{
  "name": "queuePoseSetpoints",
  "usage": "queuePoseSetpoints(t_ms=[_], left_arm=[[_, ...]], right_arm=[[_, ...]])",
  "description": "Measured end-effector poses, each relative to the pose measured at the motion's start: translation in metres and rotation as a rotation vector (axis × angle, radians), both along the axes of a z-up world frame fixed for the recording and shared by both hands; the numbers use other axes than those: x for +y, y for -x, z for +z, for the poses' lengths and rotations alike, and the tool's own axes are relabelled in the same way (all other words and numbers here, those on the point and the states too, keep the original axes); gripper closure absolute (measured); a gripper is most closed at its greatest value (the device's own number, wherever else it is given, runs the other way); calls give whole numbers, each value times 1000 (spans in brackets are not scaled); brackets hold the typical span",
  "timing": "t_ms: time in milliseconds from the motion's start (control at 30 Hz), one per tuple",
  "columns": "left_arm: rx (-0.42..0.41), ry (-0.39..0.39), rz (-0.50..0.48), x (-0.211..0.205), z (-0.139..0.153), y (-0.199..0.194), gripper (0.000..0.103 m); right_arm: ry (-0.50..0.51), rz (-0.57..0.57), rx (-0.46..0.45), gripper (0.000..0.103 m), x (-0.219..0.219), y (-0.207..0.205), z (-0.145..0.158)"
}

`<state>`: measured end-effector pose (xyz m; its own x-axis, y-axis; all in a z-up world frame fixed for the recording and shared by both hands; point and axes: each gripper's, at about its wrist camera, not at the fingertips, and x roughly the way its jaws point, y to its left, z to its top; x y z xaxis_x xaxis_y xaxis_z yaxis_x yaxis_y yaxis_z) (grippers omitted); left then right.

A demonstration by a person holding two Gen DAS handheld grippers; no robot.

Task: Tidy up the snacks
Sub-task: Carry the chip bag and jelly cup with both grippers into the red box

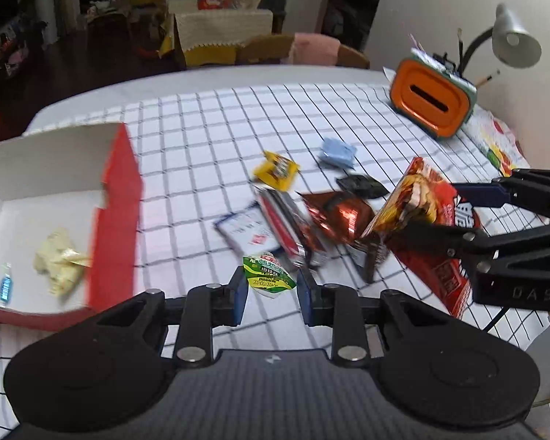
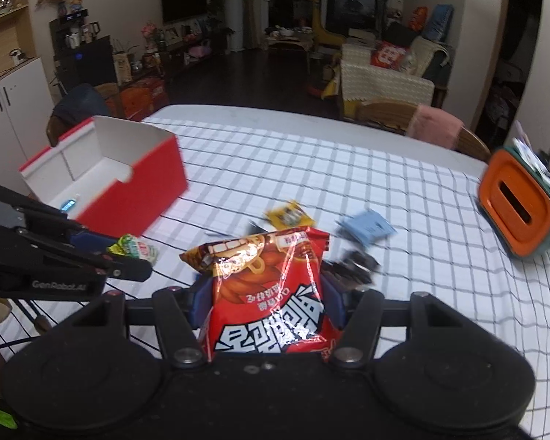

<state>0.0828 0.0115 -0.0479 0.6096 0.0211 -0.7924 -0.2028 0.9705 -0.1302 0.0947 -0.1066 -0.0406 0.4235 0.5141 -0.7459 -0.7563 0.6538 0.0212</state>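
Observation:
My left gripper (image 1: pixel 271 288) is shut on a small green and yellow packet (image 1: pixel 269 273), held above the checked cloth; it also shows in the right wrist view (image 2: pixel 134 249). My right gripper (image 2: pixel 267 302) is shut on a big red snack bag (image 2: pixel 271 293), lifted off the table; the bag also shows in the left wrist view (image 1: pixel 425 220). The red box with white inside (image 1: pixel 117 212) stands at the left and holds a pale crumpled packet (image 1: pixel 60 260) and a small blue item (image 1: pixel 4 288). Several snacks lie mid-table: a yellow packet (image 1: pixel 277 170), a blue packet (image 1: pixel 337 152), a black packet (image 1: pixel 363 185), a dark red foil bag (image 1: pixel 335 220).
An orange and green tissue box (image 1: pixel 432 104) stands at the far right, with a grey desk lamp (image 1: pixel 515 36) behind it. Papers (image 1: pixel 495 143) lie at the right edge. A chair with a pink cushion (image 2: pixel 436 126) stands behind the table.

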Motion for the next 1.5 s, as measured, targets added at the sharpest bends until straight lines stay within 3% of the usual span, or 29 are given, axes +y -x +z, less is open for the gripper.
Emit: queuePoseSetpoints(t_ms=[333,833,1267,1500], left_arm=[[-57,-16,62,69,22,36,75],[-57,-52,140,163,29,72,75],[-14,-79,212,246,12,75,75],[36,-36,227,281,-7,63,75]], right_arm=[[-5,74,-42,44,83,34,19],[9,129,-59,44,190,58,19],[48,173,-74,44,271,49,0],[94,208,-56,43,311,35,-25]])
